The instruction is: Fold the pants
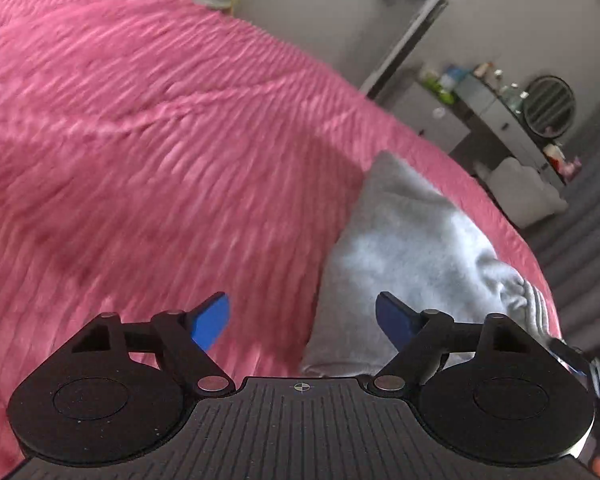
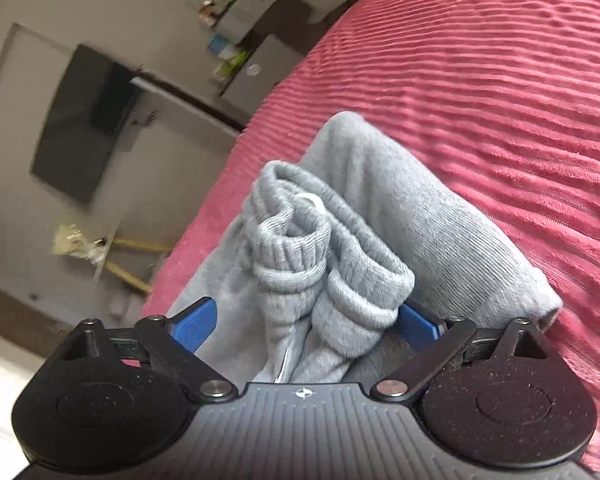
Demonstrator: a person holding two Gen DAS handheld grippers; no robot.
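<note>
Grey sweatpants (image 1: 404, 248) lie folded on a pink ribbed bedspread (image 1: 140, 140), near the bed's right edge in the left wrist view. My left gripper (image 1: 304, 320) hangs open over the pants' left edge, with nothing between its blue pads (image 1: 212, 322). In the right wrist view the pants (image 2: 400, 208) show a bunched pile of ribbed cuffs on top. My right gripper (image 2: 306, 324) stands wide around that bunch. Its right pad (image 2: 418, 324) lies against the fabric, while its left pad (image 2: 196, 326) stands clear of the bunch.
The bedspread (image 2: 500, 60) stretches wide beyond the pants. Past the bed's edge stand a dresser with bottles and a round mirror (image 1: 550, 106), a white pouf (image 1: 520, 192), a dark wall screen (image 2: 84, 120) and a yellow-legged item (image 2: 132, 256) on the floor.
</note>
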